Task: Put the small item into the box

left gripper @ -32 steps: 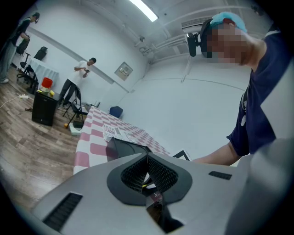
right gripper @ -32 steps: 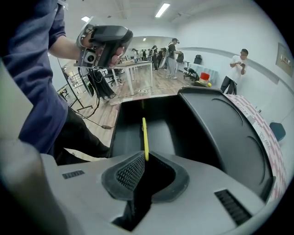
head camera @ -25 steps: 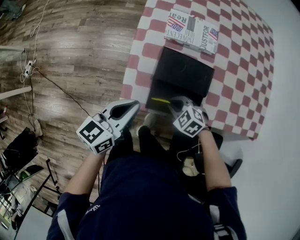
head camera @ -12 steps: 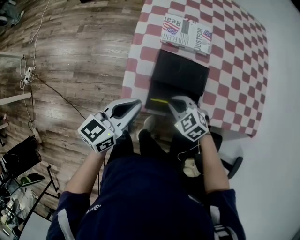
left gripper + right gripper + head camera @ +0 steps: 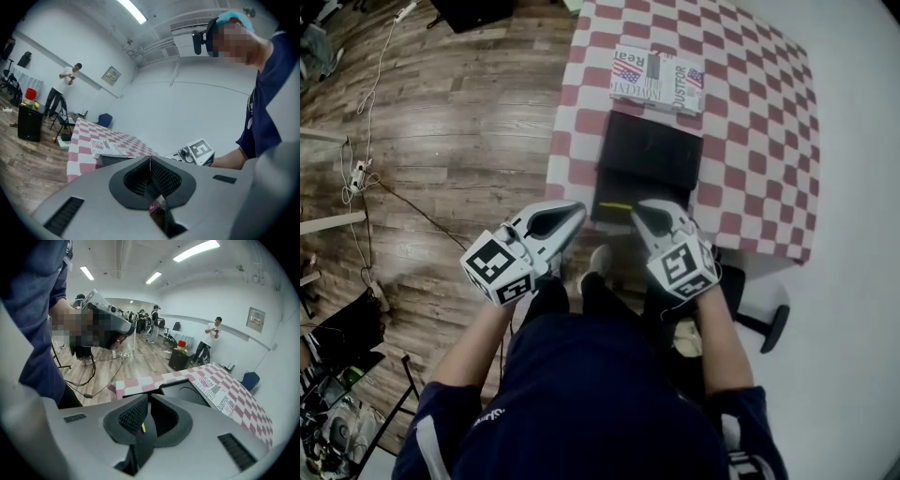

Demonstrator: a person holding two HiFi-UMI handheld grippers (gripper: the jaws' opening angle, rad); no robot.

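Change: both hand-held grippers keep nearly the same places at the near edge of the box as a second ago. The right one's marker cube sits slightly lower in the head view.
Left hand-held gripper [image 5: 150, 163]: jaws are drawn together, tips meeting. A small item [image 5: 155, 205], maroon with a silvery edge, is pinched low between them.
Right hand-held gripper [image 5: 148, 401]: jaws are narrow, closed on a dark flat strip [image 5: 146, 439] with a little yellow mark. I cannot tell whether the strip is part of the box.
Placing: in the head view the two hand-held grippers point toward each other at the bench's near edge. The left is off the bench's near corner and the right is over the box's near side.
Box [image 5: 649, 155]: black and flat, lying on the bench, with a yellow strip [image 5: 617, 205] along its near lip. The small item is outside it, just beside its near left corner.
Booklet [image 5: 656, 80]: printed in red, white and blue, it lies just beyond the box's far side.
Bench [image 5: 750, 122]: covered in red and white checks.
Chair [image 5: 764, 314]: dark base, to the right of the person's right arm.
Floor [image 5: 459, 122]: wood planks with cables running across.
Far off: a person [image 5: 65, 89] stands by the wall in the left gripper view.
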